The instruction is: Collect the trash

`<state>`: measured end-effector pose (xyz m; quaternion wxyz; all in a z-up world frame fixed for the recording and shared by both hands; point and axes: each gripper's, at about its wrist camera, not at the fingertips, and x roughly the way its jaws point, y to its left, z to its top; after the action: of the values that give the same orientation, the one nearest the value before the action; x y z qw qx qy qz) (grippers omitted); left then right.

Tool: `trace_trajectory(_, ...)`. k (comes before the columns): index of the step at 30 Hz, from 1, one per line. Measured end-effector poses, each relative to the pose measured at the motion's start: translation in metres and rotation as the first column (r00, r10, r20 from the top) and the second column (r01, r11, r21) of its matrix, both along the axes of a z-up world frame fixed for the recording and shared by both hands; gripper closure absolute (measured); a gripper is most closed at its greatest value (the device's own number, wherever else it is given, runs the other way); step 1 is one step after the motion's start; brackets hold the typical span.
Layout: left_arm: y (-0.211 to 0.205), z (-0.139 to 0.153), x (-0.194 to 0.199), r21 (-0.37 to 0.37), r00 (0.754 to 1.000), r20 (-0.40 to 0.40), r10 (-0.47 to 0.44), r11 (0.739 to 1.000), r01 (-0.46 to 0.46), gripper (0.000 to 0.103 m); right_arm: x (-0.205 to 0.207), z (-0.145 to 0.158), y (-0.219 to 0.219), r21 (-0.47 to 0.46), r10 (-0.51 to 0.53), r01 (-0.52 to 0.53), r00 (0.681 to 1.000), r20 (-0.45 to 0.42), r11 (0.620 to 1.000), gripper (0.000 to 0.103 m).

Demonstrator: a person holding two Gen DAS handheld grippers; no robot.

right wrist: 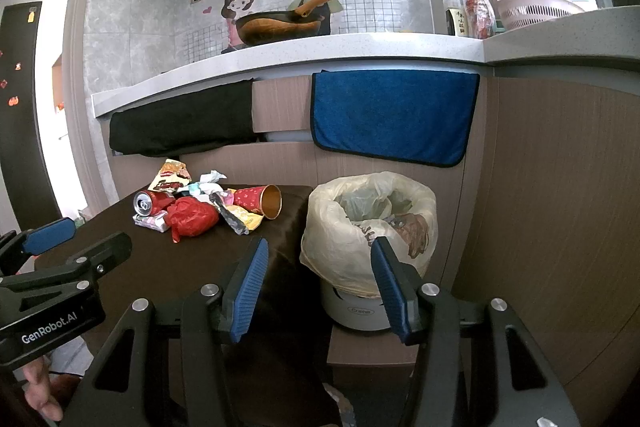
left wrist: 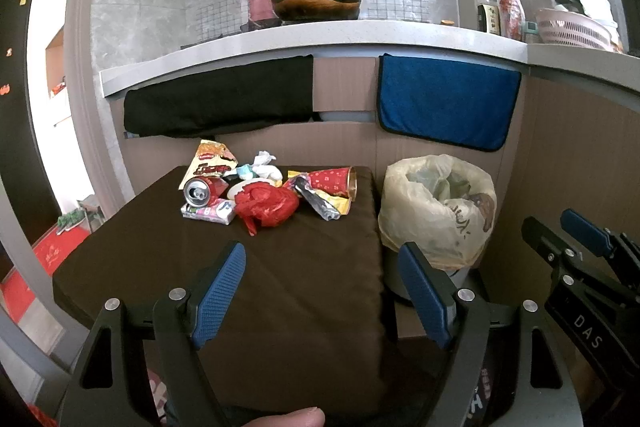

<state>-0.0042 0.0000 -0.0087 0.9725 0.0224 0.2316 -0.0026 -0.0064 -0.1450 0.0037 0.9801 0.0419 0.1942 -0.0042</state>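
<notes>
Against the cabinet front, under the counter, stands the table (left wrist: pixel 280 287), draped in a dark brown cloth. Its far end carries the litter; the near half lies bare, giving free approach. The right edge drops off just beside the bin (right wrist: pixel 356 311), which sits lower, its pale liner bag (right wrist: pixel 372 223) open at the top. Cabinet panels close in behind and to the bin's right, so entry is from above.

Items, by size:
- Paper cup (right wrist: pixel 260 202), on its side, mouth toward the bin: light, crushable; take it across the body.
- Red plastic bag (left wrist: pixel 266 205), bunched: soft, light; pinch the crown.
- Snack wrapper (left wrist: pixel 212 163), propped at the back: thin, probably slippery.
- Drink can (left wrist: pixel 198 191), on its side: dented, likely empty, may roll.
- Tissue pack (left wrist: pixel 208 213) and crumpled tissues (left wrist: pixel 264 165): soft.

Left gripper (left wrist: pixel 322 297) and right gripper (right wrist: pixel 318 291) hover short of the heap, jaws spread, holding nothing.
</notes>
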Motion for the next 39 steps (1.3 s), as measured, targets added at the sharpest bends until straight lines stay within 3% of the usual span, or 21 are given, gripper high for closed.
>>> trace_trajectory(2,0.005,0.013,0.001,-0.001,1.000,0.003,0.002,1.000,-0.002,0.024,0.000,0.000,0.000,0.001,0.000,0.000,1.000,0.000,1.000,0.052)
trace_trajectory(12,0.010,0.018,0.002,-0.010,1.000,0.004,0.009,1.000,-0.009,0.024,0.000,-0.001,0.001,0.005,0.001,-0.001,1.000,-0.001,1.000,0.052)
trace_trajectory(19,0.041,0.015,0.045,-0.091,0.997,-0.058,-0.053,0.995,0.047,0.024,0.021,0.000,0.002,-0.005,0.009,-0.009,1.000,-0.001,1.000,0.052)
trace_trajectory(21,0.060,0.012,0.066,-0.106,0.997,-0.062,-0.038,0.994,0.031,0.031,0.039,0.000,0.002,-0.011,0.026,-0.026,1.000,-0.001,1.000,0.052)
trace_trajectory(26,0.121,0.001,0.117,-0.185,0.994,-0.056,0.091,0.978,-0.100,0.033,0.101,-0.006,0.005,-0.021,0.068,-0.068,0.997,-0.028,0.997,0.052)
trace_trajectory(35,0.202,-0.031,0.219,-0.281,0.992,-0.103,0.079,0.954,-0.106,0.036,0.218,-0.050,0.022,0.020,0.214,-0.214,0.964,-0.155,0.977,0.054)
trace_trajectory(39,0.228,-0.041,0.263,-0.286,0.978,-0.145,0.147,0.940,-0.184,0.036,0.259,-0.065,0.040,0.002,0.241,-0.245,0.952,-0.190,0.970,0.054)
